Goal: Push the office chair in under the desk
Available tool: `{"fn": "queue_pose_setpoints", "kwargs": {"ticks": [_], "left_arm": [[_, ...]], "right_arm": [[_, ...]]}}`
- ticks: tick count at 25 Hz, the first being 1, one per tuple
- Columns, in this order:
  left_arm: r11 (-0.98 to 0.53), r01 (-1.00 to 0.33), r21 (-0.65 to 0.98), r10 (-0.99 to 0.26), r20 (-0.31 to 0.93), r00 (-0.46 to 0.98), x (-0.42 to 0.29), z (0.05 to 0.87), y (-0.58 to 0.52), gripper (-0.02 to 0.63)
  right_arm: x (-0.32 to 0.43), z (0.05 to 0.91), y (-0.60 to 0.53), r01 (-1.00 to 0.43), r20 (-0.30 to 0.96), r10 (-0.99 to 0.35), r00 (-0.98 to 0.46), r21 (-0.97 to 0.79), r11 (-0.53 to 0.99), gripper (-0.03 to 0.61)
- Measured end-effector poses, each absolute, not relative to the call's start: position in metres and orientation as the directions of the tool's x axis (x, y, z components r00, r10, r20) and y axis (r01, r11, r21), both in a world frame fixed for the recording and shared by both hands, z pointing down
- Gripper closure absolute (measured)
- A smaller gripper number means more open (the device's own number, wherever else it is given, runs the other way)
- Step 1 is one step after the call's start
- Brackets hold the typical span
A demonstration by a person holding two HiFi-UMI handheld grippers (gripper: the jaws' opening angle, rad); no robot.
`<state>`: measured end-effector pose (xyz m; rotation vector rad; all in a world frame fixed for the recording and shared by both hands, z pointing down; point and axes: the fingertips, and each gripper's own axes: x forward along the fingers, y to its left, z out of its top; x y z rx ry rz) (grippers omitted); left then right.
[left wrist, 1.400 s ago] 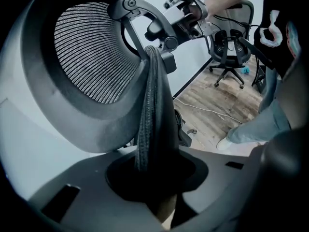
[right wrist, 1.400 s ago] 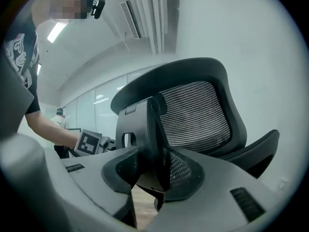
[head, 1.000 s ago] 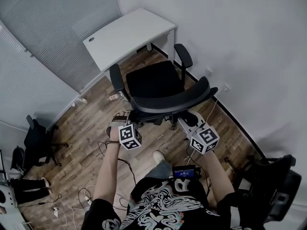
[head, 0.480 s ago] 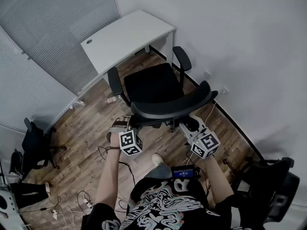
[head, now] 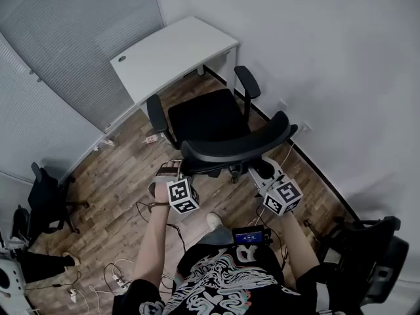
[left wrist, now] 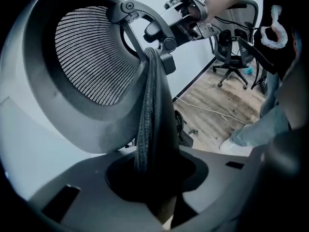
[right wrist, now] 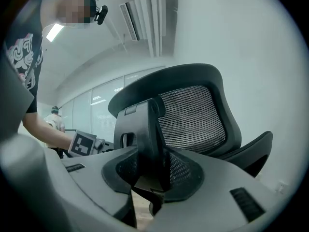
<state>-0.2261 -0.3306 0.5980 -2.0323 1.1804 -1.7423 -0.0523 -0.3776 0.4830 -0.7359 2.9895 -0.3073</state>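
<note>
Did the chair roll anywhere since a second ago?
No, nothing visibly moved. The office chair stays short of the desk, and the left gripper and right gripper keep their jaws clamped on its backrest.

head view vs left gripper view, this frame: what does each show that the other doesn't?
Head view only: the white desk, the chair's seat and both armrests, with the chair standing short of the desk. Left gripper view only: the left gripper's jaws closed on the backrest's padded side edge, and the mesh weave up close. Both: the backrest, the right gripper at its far side, and the wood floor.
</note>
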Motion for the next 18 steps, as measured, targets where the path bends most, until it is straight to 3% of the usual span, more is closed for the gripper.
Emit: {"fn": "queue_pose_setpoints", "kwargs": {"ticks": [18], "left_arm": [[-0.629, -0.457, -0.629, -0.685, 0.726, -0.055, -0.215, 0.593, -0.356, 0.479]], "right_arm": [[-0.047, 0.478, -0.424, -0.508, 0.038, -0.513, -0.857, -0.219, 0.833, 0.462]]}}
